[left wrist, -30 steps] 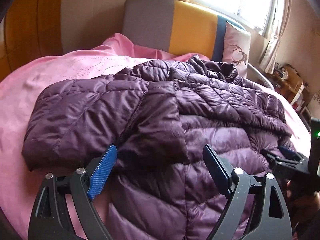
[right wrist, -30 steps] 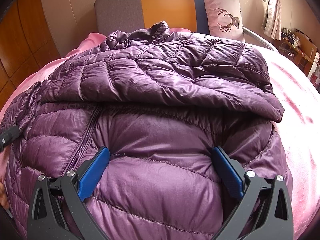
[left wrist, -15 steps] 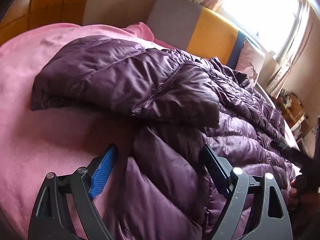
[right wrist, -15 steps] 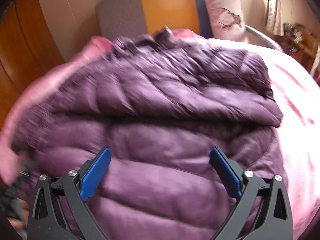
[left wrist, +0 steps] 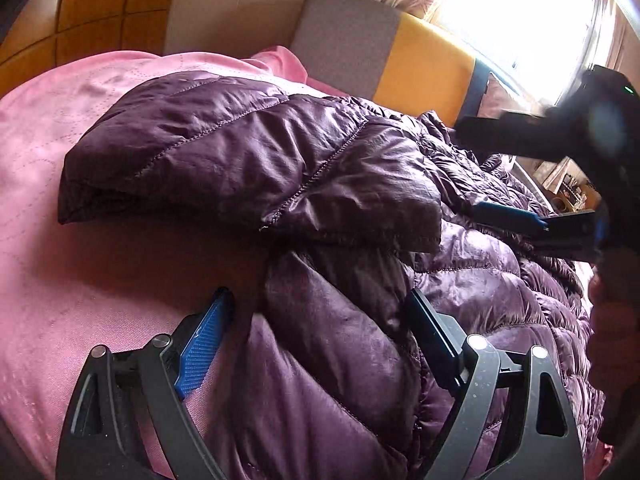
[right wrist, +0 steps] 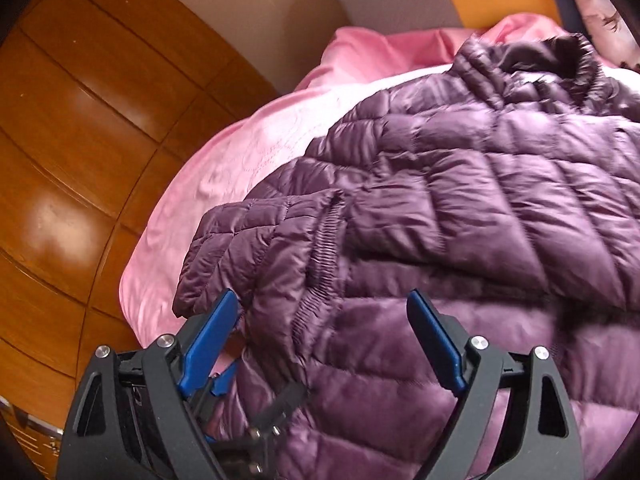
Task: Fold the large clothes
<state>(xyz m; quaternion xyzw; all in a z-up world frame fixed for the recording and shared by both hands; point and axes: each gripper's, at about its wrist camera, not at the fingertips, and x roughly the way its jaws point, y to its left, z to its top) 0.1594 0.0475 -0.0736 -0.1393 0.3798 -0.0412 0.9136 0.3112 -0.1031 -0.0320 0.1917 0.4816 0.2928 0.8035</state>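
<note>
Pink bedding (left wrist: 92,184) covers the bed, with a grey and yellow headboard (left wrist: 384,52) under a bright window at the upper right of the left wrist view and wood panelling (right wrist: 80,120) filling the left of the right wrist view. On it lies a purple quilted down jacket (left wrist: 248,160), one sleeve folded across the body.

The step in hand looks like gathering the near hem for a fold. The left gripper (left wrist: 320,340) stands wide, its jaws either side of a ridge of the jacket's lower edge at the bottom centre, the pads not pressing on it. The right gripper (right wrist: 324,328) has just been closing a little yet is wide too, with jacket fabric lying between its jaws near the elastic cuff (right wrist: 324,248) at centre frame, not clamped; in the left view it shows blurred at the right edge.

Next, both probably need to sink onto the hem and pinch enough slippery, puffy fabric to lift evenly.
</note>
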